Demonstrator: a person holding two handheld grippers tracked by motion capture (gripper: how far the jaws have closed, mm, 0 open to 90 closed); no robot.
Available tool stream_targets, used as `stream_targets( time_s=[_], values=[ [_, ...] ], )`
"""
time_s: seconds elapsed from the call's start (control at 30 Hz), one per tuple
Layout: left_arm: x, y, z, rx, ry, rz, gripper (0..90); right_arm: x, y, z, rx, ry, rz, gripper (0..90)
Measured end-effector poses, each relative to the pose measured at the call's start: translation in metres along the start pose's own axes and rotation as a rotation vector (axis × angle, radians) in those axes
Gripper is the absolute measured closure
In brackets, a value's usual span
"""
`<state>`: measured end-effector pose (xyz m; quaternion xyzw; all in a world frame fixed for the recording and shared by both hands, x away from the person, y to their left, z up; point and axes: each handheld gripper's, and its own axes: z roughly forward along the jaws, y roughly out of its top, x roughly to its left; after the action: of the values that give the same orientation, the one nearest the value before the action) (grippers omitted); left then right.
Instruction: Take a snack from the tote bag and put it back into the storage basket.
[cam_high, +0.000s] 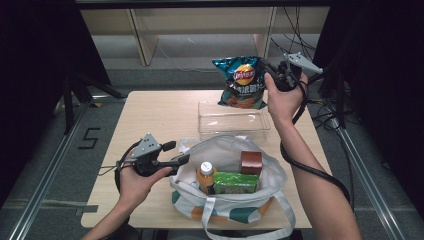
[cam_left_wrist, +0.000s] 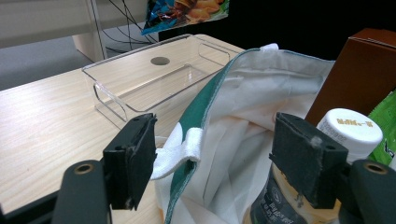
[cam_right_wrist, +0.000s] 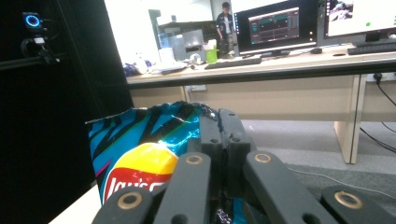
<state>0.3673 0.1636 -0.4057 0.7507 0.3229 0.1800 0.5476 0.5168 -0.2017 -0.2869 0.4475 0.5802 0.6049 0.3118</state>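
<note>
Overhead, right gripper (cam_high: 271, 75) fingers (cam_right_wrist: 210, 140) pinch the chip bag (cam_high: 242, 82) shut.

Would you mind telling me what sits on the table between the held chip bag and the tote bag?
In the high view, an empty clear plastic tray lies between the chip bag and the tote bag.

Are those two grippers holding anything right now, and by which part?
The right gripper pinches the chip bag by its upper edge, held above the clear tray. The left gripper is open astride the tote bag's rim, gripping nothing.
</note>
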Motion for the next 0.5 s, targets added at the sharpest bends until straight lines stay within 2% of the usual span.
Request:
stream_targets(
  time_s=[0.03,0.07,0.1,0.2,0.27,0.33,0.43,0.5],
  values=[
    [0.000,0.000,0.000,0.002,0.000,0.002,29.9,-0.001,-0.001,0.001,0.005,0.009,-0.008,90.0],
    [0.000,0.000,-0.001,0.003,0.002,0.003,29.9,0.000,-0.001,0.002,0.002,0.000,0.014,90.0],
    [0.001,0.000,-0.001,0.001,0.003,0.001,29.9,-0.002,-0.002,0.003,0.004,0.004,-0.007,90.0],
    [0.001,0.000,-0.001,0.000,0.001,0.005,29.9,-0.002,-0.002,0.005,0.012,0.006,-0.005,90.0],
    [0.001,0.000,-0.001,0.000,0.000,0.007,29.9,-0.001,-0.003,0.007,0.011,-0.004,0.014,90.0],
    [0.000,0.000,0.000,0.001,0.002,0.002,29.9,-0.002,-0.004,0.008,0.010,-0.001,0.000,90.0],
    [0.001,0.000,0.000,0.002,0.000,0.004,30.0,-0.002,-0.003,0.010,0.011,-0.010,0.019,90.0],
    [0.000,0.000,0.000,0.001,0.000,0.003,29.9,-0.004,-0.004,0.011,0.019,-0.004,0.009,90.0]
  ],
)
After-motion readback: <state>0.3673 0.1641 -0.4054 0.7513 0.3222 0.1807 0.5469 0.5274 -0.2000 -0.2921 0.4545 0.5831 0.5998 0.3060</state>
